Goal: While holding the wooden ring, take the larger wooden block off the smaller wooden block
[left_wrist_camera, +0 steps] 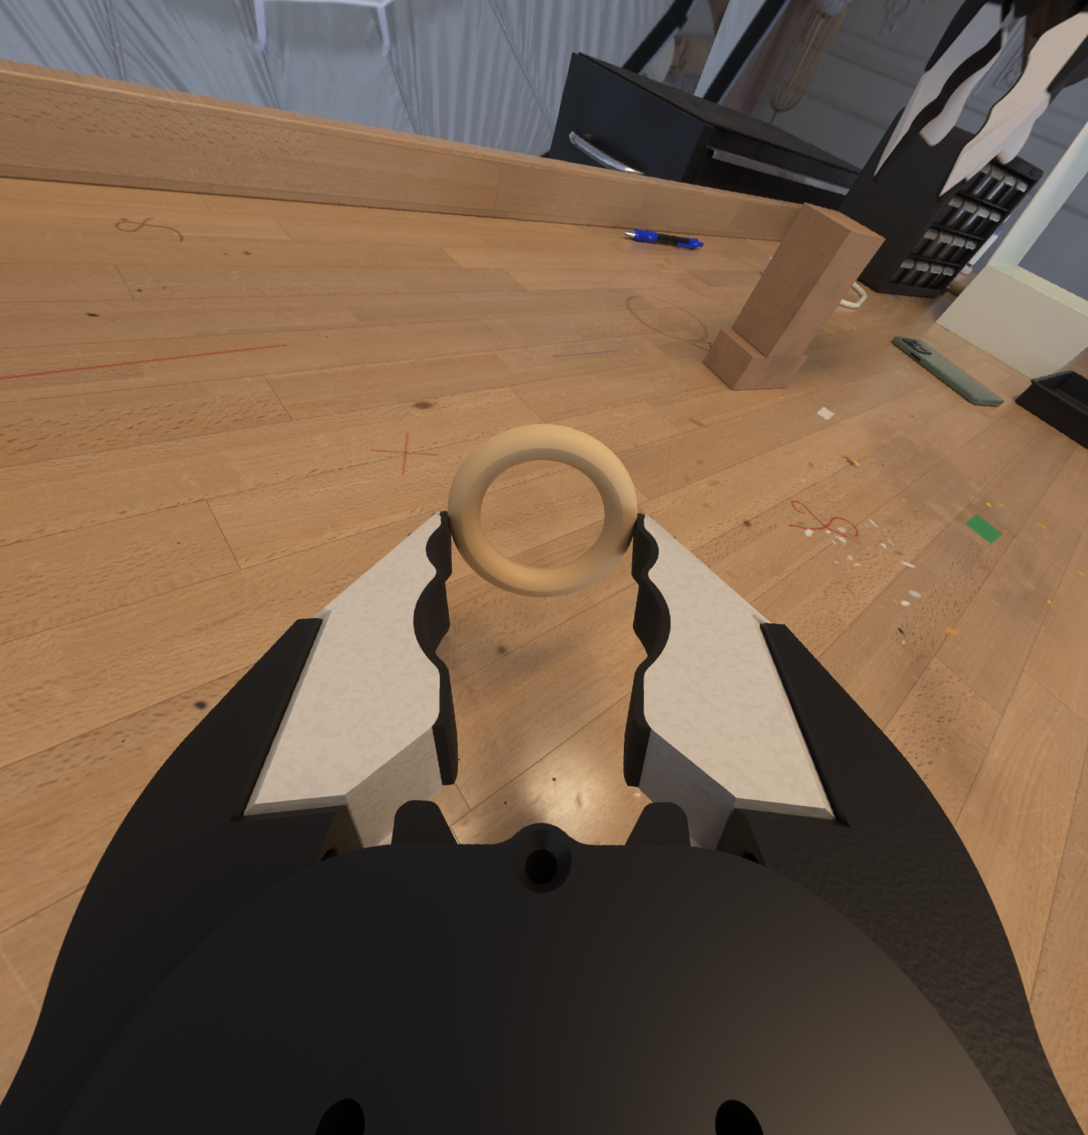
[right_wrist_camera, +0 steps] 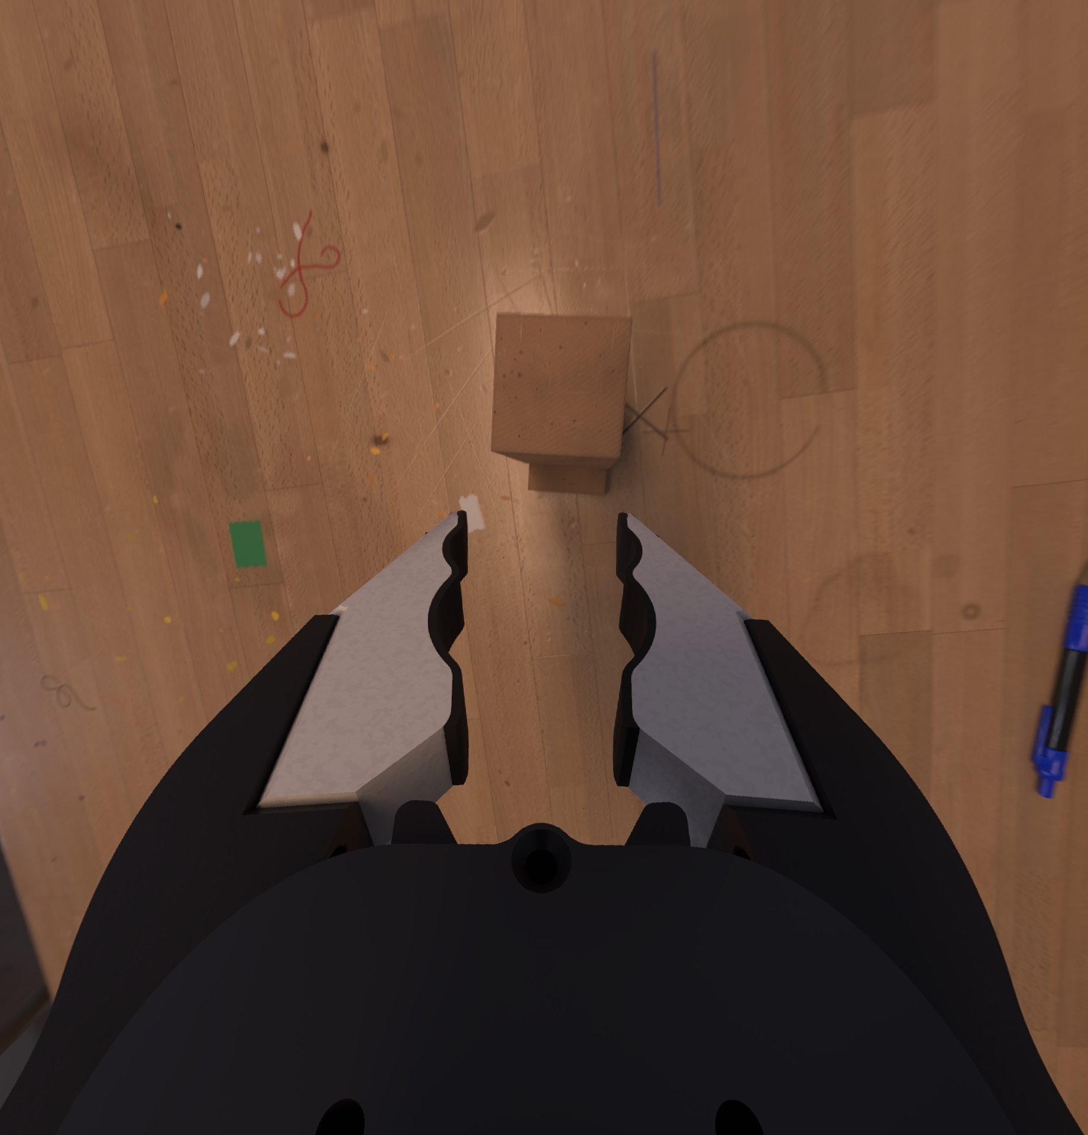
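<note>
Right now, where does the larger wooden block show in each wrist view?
Left wrist view: the larger wooden block is at upper right, standing tall on the smaller wooden block.
Right wrist view: seen from above at centre, just ahead of the open fingers, the larger wooden block covers most of the smaller one.
Shared landmark: the blue pen.

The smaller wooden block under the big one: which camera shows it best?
The left wrist view: from the side, the smaller wooden block shows two faces beneath the tall larger wooden block. The right wrist view looks down from above, so the larger block hides all but a sliver of it.
</note>
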Controlling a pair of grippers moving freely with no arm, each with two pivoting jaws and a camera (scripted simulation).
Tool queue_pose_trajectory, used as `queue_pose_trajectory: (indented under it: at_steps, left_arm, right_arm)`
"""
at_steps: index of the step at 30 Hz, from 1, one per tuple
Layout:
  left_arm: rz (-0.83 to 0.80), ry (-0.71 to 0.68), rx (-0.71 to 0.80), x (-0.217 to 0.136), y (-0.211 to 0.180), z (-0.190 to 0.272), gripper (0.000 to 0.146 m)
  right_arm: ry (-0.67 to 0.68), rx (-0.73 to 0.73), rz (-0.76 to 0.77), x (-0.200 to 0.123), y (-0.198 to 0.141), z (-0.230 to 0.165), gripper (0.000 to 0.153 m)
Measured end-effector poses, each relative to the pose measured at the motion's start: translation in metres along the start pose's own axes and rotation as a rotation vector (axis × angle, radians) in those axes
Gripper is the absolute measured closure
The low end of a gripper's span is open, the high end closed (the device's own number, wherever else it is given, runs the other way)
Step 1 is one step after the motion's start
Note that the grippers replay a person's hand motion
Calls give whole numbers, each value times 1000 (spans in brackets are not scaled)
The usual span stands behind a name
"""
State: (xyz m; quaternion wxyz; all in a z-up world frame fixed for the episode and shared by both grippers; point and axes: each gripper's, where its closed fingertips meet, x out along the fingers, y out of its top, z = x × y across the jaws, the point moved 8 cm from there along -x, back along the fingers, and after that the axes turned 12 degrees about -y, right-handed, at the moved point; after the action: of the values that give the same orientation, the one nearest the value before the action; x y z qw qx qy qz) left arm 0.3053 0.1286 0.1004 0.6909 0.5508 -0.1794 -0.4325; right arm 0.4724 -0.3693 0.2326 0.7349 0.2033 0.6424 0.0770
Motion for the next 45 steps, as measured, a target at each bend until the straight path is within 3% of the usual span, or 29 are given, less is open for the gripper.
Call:
queue_pose_trajectory:
  at_steps: [4,7,11,15,17,19,25,31,39,45]
  left_arm:
    - [0,0,0,0,0,0,87]
    - [0,-1,1,0,0,0,87]
    - [2,-1,3,0,0,0,87]
    - [2,-2,2,0,0,0,87]
    - [3,-3,2,0,0,0,87]
    - [3,-4,2,0,0,0,87]
    - [2,-7,0,0,0,0,87]
    - [2,-6,0,0,0,0,87]
    - [2,-4,0,0,0,0,87]
    - [1,-5,-1,0,0,0,87]
  right_arm:
    - [-107,-62,71,-12,9,-10,85]
    - [-93,-80,40,11,14,-15,74]
    - [-3,20,49,45,15,-11,70]
    - [47,78,25,67,13,-6,80]
    - [82,110,68,69,14,-3,92]
    - [93,119,91,66,14,-2,93]
    - [56,80,141,40,21,-7,93]
    - [-27,106,285,-7,36,3,94]
    - [-334,183,445,-73,55,36,94]
    - [-623,247,550,-103,56,62,94]
